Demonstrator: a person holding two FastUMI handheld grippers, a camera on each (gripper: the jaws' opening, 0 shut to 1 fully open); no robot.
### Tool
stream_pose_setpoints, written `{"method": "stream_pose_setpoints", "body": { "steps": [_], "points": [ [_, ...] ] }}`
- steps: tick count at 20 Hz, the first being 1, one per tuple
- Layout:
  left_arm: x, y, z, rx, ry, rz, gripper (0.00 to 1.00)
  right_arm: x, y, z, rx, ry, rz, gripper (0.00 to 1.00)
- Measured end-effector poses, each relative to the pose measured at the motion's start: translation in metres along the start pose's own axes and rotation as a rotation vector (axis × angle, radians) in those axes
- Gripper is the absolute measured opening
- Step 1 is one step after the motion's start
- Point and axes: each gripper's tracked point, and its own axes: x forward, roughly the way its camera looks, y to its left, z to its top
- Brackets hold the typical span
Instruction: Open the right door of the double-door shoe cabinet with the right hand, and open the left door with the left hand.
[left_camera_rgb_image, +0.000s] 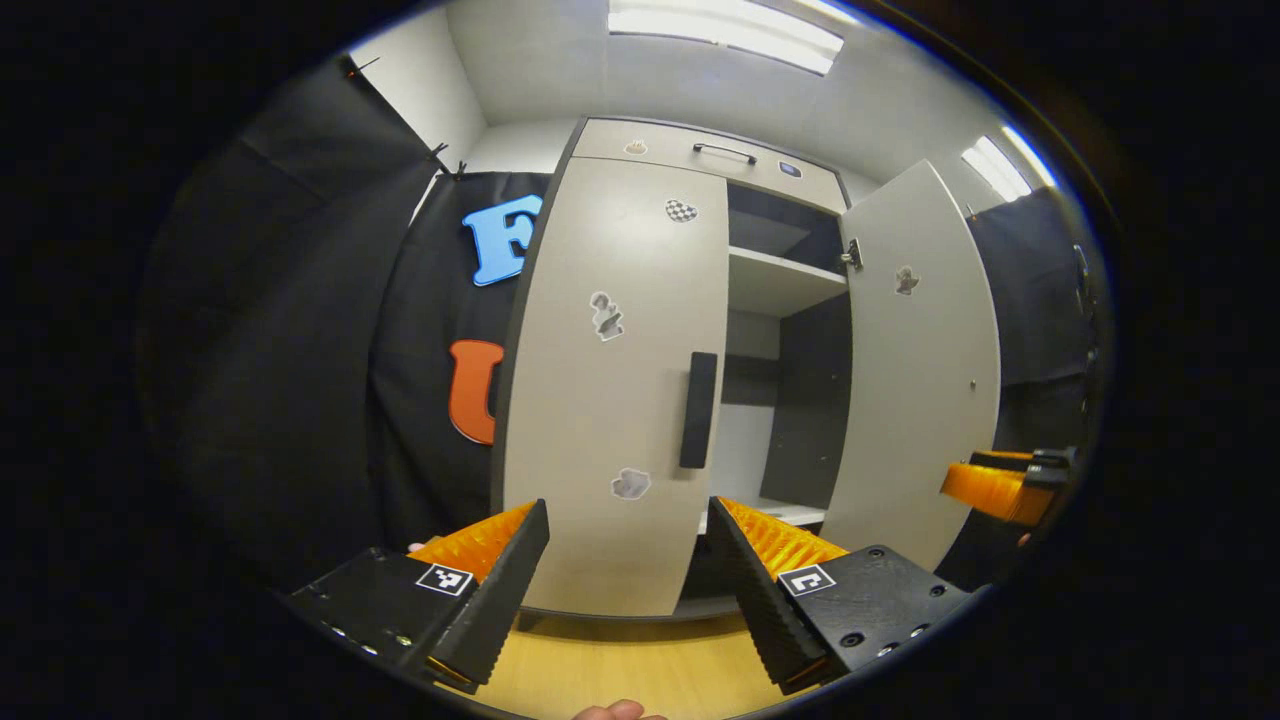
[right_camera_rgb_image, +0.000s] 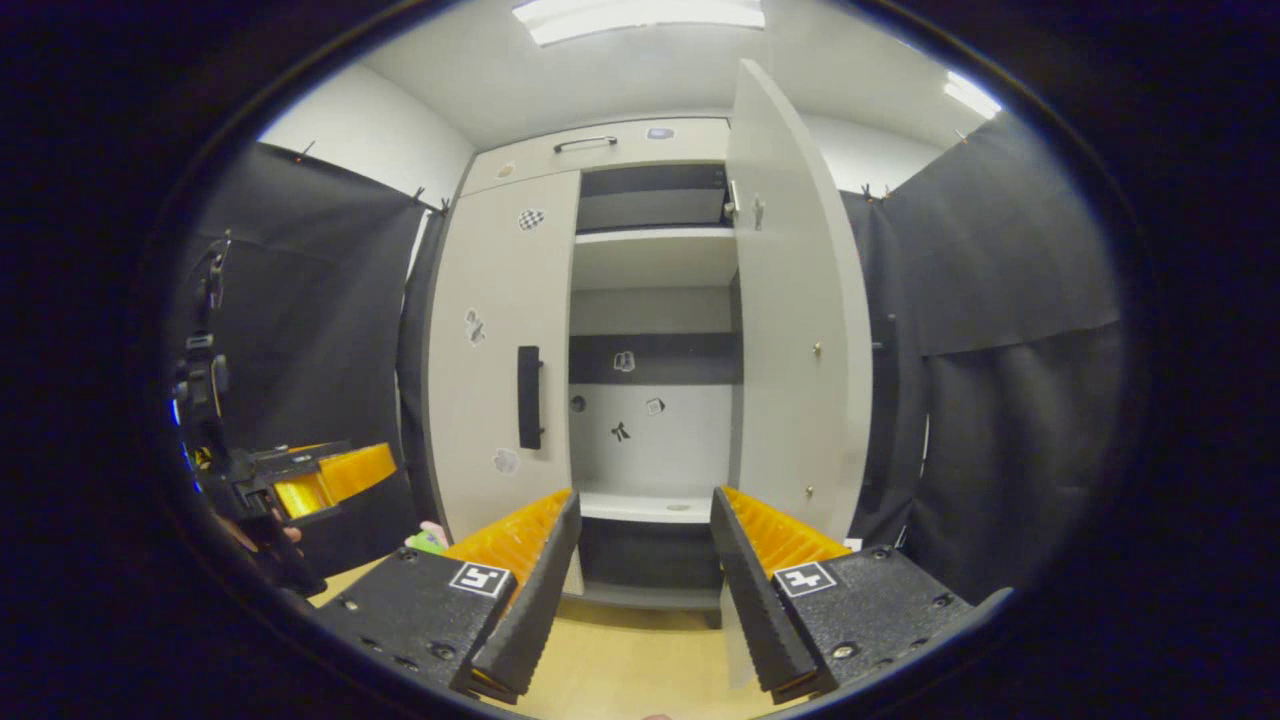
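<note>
The shoe cabinet's right door (left_camera_rgb_image: 920, 370) (right_camera_rgb_image: 795, 300) stands swung wide, baring the shelves (left_camera_rgb_image: 780, 275) (right_camera_rgb_image: 650, 245) inside. Its left door (left_camera_rgb_image: 615, 390) (right_camera_rgb_image: 500, 340) is closed, with a dark vertical handle (left_camera_rgb_image: 698, 410) (right_camera_rgb_image: 529, 397) near its inner edge. My left gripper (left_camera_rgb_image: 628, 580) is open, a short way in front of the left door, below the handle and holding nothing. My right gripper (right_camera_rgb_image: 645, 590) is open too, facing the bared compartment with nothing between its fingers. In the left gripper view the right gripper (left_camera_rgb_image: 1005, 485) appears at the far right. The left gripper (right_camera_rgb_image: 320, 480) appears at the left of the right gripper view.
A drawer front with a slim handle (left_camera_rgb_image: 725, 152) (right_camera_rgb_image: 585, 143) tops the cabinet. Small stickers dot both doors and the back panel (right_camera_rgb_image: 650, 420). Black cloth walls (left_camera_rgb_image: 300, 330) (right_camera_rgb_image: 1000, 350) flank the cabinet. The floor (left_camera_rgb_image: 620, 665) (right_camera_rgb_image: 630, 660) is light wood.
</note>
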Motion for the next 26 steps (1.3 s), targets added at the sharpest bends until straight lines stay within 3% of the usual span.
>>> {"method": "stream_pose_setpoints", "body": {
  "steps": [7,11,15,26],
  "points": [
    [0.096,-0.044,0.035,0.070,-0.054,-0.016,0.95,0.003,0.002,-0.010,-0.029,0.018,0.074,0.81],
    [0.151,-0.052,0.023,0.120,-0.021,0.024,0.95,0.000,0.001,-0.013,-0.005,0.007,0.105,0.82],
    [0.189,-0.054,0.005,0.067,0.023,0.012,0.95,0.002,-0.001,-0.017,0.024,0.015,0.117,0.81],
    [0.204,-0.043,-0.006,0.084,0.062,0.051,0.93,0.018,-0.015,-0.032,0.089,0.042,0.077,0.81]
  ]
}}
